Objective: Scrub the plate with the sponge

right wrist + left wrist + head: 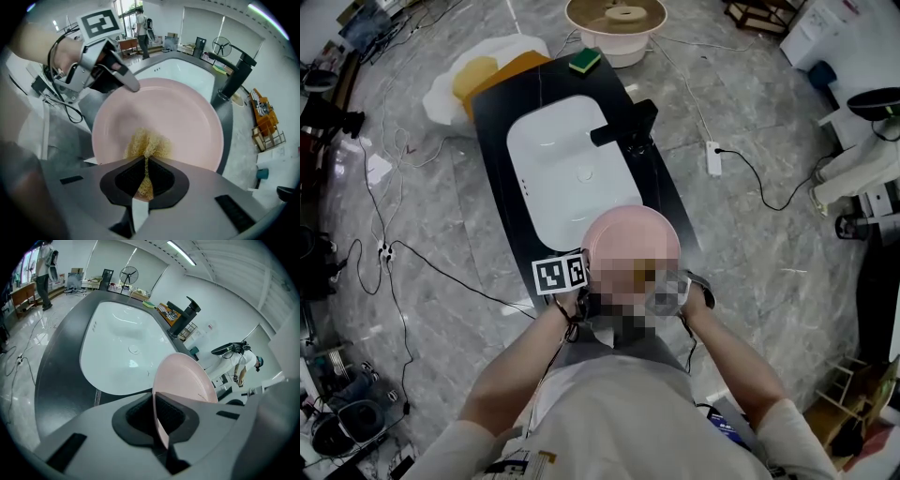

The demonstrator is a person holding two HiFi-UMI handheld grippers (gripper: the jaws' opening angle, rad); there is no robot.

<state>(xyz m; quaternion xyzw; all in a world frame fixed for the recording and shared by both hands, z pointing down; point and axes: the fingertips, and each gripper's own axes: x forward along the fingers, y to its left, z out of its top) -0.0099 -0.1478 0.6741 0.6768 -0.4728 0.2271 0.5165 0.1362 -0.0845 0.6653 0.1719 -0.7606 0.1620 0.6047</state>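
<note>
Scrubbing looks under way: left claw [157,414] clamped on the rim of the pink plate [159,112], holding it over the black bench [502,141], right claw [144,178] pinching the yellow mesh sponge [147,144] against its face; the next move calls for firm strokes across that face without loosening either grip.

- Bright, even indoor light; ceiling strips [180,253] glow high beyond the jaws.
- Fisheye bending and black corners in both gripper views.
- The plate [187,117] just ahead of the jaws is sharp and glare-free.
</note>
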